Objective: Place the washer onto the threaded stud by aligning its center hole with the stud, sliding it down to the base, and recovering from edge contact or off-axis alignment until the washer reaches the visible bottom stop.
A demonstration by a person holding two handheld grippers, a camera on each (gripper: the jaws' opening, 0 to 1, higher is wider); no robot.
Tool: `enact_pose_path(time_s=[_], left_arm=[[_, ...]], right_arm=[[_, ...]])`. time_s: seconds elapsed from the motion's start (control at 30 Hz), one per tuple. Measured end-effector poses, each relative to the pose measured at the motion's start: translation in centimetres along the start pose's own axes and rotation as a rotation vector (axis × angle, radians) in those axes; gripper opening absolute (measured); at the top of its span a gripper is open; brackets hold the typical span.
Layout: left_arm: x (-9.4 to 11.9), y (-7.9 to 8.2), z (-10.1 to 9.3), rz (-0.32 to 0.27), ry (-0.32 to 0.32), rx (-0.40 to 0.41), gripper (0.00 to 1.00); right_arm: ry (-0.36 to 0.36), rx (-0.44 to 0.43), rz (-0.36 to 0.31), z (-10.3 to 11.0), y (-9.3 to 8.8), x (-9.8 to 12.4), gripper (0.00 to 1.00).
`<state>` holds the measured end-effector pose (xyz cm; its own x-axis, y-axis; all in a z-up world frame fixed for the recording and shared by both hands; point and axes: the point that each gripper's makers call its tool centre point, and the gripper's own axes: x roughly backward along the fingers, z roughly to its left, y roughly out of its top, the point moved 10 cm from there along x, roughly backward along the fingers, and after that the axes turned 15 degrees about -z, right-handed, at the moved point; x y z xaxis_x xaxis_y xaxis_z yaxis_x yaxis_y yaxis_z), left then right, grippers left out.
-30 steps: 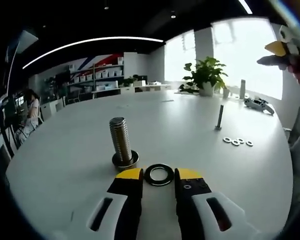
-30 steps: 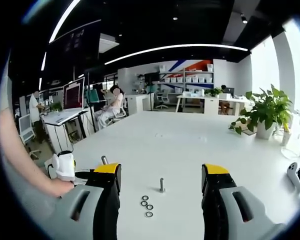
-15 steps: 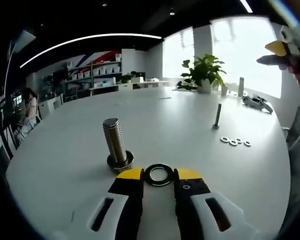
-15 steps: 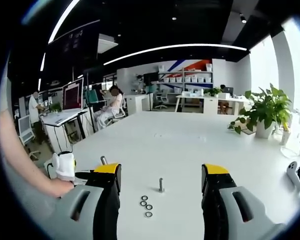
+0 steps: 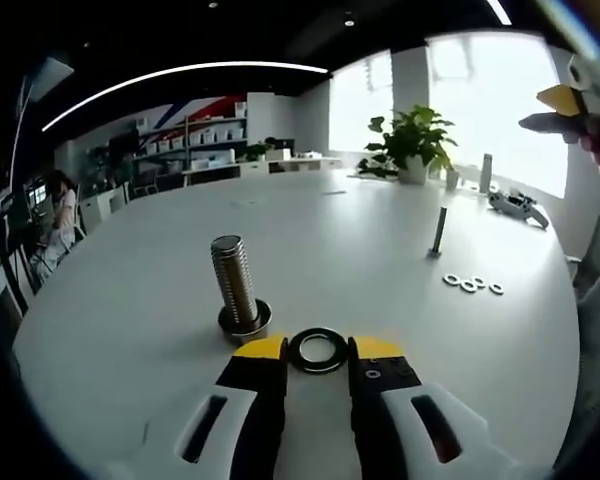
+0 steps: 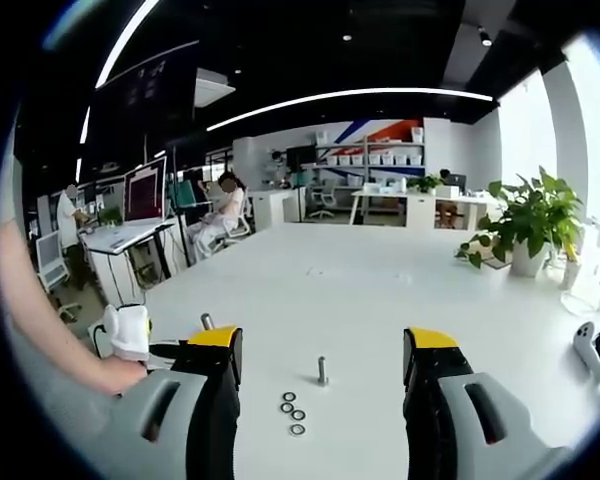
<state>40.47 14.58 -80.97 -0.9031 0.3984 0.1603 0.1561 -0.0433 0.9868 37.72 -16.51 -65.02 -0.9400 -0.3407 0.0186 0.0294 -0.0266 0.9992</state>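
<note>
In the left gripper view, the left gripper (image 5: 317,352) pinches the washer (image 5: 317,350) flat between its tips, hole open upward. The stud (image 5: 237,287) stands upright on the table (image 5: 160,270) just ahead and to the left of the washer, its top above the washer, so the next move likely calls for a lift and leftward shift. The right gripper (image 6: 323,345) hovers high and well back, jaws wide apart, holding nothing. Beyond, a thin bolt (image 5: 438,231) and spare washers (image 5: 470,285) lie apart

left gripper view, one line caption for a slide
Left hand-held gripper holds a dark metal washer beside the upright threaded steel stud.
</note>
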Motion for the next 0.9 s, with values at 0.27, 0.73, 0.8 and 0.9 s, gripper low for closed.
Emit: enact_pose_path(time_s=[0.27, 0.73, 0.8, 0.9], left_arm=[[-0.06, 0.30, -0.08, -0.002, -0.002, -0.003, 0.22], [-0.09, 0.06, -0.45, 0.020, -0.024, -0.008, 0.09], [-0.09, 0.04, -0.52, 0.022, -0.028, -0.008, 0.09], [-0.10, 0.01, -0.71, 0.024, -0.042, -0.002, 0.08]], right_arm=[[0.002, 0.000, 0.003, 0.19, 0.05, 0.07, 0.67], [-0.003, -0.006, -0.003, 0.13, 0.14, 0.11, 0.68], [-0.002, -0.005, -0.003, -0.03, 0.07, 0.02, 0.68], [-0.001, -0.004, -0.004, -0.13, 0.01, -0.04, 0.68]])
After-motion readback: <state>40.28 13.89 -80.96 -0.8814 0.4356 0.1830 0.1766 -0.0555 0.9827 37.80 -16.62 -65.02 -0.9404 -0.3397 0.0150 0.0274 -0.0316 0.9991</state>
